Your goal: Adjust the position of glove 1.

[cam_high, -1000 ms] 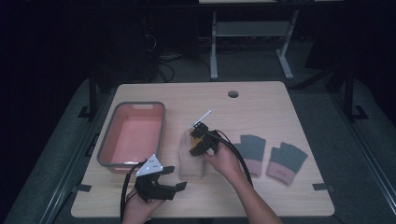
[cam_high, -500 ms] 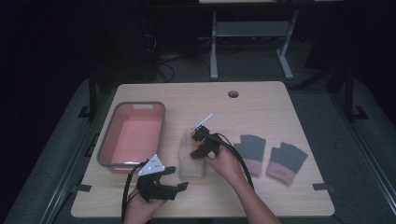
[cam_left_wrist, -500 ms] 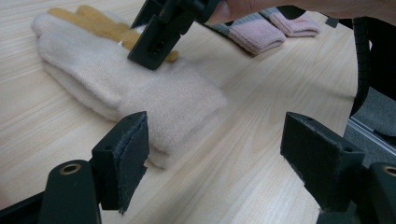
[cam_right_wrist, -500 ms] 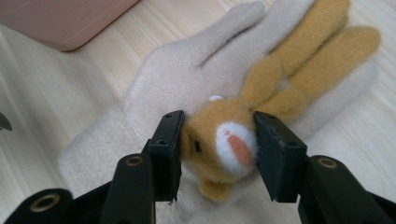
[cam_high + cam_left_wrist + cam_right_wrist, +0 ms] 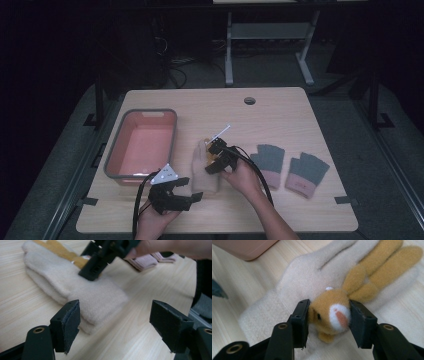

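Observation:
A cream mitten (image 5: 204, 176) lies flat near the table's front, with a tan plush rabbit head (image 5: 332, 313) and long ears (image 5: 384, 262) sewn on top. My right gripper (image 5: 328, 306) points down onto it. Both pads touch the sides of the rabbit head, and the jaws have just been opening a little with the head between them. In the high view that gripper (image 5: 215, 161) sits over the mitten's middle. My left gripper (image 5: 116, 312) stands open just short of the mitten's cuff (image 5: 100, 307), nothing between its fingers; from above it (image 5: 192, 196) rests near the front edge.
A pink tray with a grey rim (image 5: 173, 134) stands to the left of the mitten. Two grey fingerless gloves with pink cuffs (image 5: 268, 159) (image 5: 306, 171) lie to the right. A cable hole (image 5: 249, 100) sits near the table's far edge.
The right gripper has shifted slightly on the mitten. The left gripper and the mitten stay where they were.

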Action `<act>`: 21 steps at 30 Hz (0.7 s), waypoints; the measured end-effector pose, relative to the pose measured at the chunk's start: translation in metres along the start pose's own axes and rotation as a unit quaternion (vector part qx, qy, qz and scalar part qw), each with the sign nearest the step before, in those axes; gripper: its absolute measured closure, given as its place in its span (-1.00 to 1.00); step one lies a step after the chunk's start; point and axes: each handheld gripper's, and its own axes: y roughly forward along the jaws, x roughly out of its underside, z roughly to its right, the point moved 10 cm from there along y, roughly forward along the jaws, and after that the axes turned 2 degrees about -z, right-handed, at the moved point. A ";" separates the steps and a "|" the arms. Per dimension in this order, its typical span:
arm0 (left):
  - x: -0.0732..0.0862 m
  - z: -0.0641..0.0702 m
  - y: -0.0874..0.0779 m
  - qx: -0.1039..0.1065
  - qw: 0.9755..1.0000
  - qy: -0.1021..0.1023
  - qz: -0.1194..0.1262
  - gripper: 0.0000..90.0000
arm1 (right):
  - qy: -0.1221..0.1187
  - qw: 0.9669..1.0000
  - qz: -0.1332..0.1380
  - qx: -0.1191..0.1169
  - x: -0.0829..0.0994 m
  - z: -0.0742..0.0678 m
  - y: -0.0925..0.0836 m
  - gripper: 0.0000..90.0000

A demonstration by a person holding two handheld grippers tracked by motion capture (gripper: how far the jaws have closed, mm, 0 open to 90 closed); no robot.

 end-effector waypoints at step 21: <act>-0.002 -0.029 0.042 -0.070 0.992 -0.088 -0.064 -0.51 | 0.034 0.999 0.040 -0.004 0.007 0.012 -0.017 -0.21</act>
